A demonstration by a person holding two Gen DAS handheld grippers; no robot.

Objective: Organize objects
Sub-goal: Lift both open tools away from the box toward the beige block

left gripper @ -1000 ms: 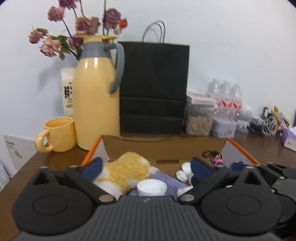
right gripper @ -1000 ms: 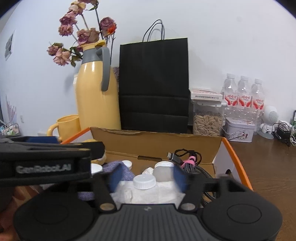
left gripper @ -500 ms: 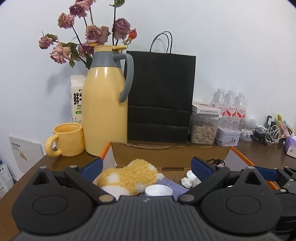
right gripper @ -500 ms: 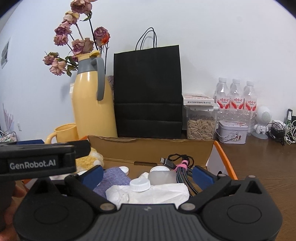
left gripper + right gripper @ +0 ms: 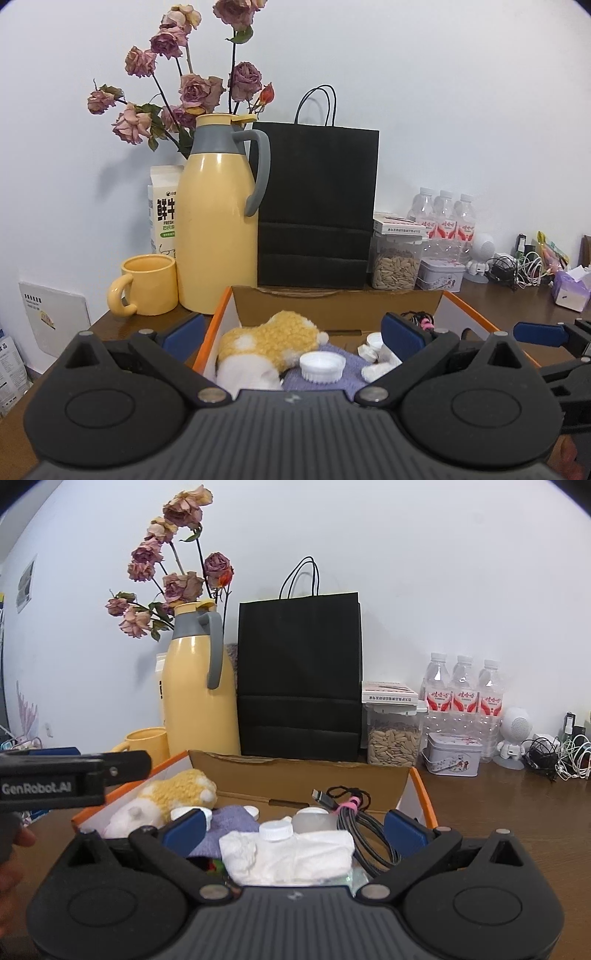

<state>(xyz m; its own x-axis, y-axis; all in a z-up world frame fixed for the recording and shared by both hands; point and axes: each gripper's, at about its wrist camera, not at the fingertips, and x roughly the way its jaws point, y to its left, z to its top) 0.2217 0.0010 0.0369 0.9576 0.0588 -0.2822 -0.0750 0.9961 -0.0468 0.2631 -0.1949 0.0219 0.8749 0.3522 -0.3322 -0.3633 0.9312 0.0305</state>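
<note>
An open cardboard box [image 5: 340, 302] [image 5: 295, 775] with orange edges sits on the brown table. In it lie a yellow-and-white plush toy [image 5: 269, 343] [image 5: 173, 794], a purple cloth [image 5: 317, 380] [image 5: 229, 819], white bottle caps [image 5: 321, 365], a white tissue-wrapped bottle [image 5: 291, 853] and a coiled black cable with a pink tie [image 5: 354, 812]. My left gripper [image 5: 293, 332] is open and empty above the box's left half. My right gripper [image 5: 293, 827] is open and empty above the box's near side.
Behind the box stand a yellow thermos jug [image 5: 218, 229], a yellow mug [image 5: 147, 284], a milk carton [image 5: 162, 214], dried roses [image 5: 184, 88], a black paper bag [image 5: 317, 210], a seed jar [image 5: 397, 262], a small tin [image 5: 441, 273] and water bottles [image 5: 443, 218]. Cables [image 5: 517, 266] lie at far right.
Both grippers have pulled back and up from the box, so more of the table and wall shows. The right gripper's jaws have opened wider. The box contents have not moved.
</note>
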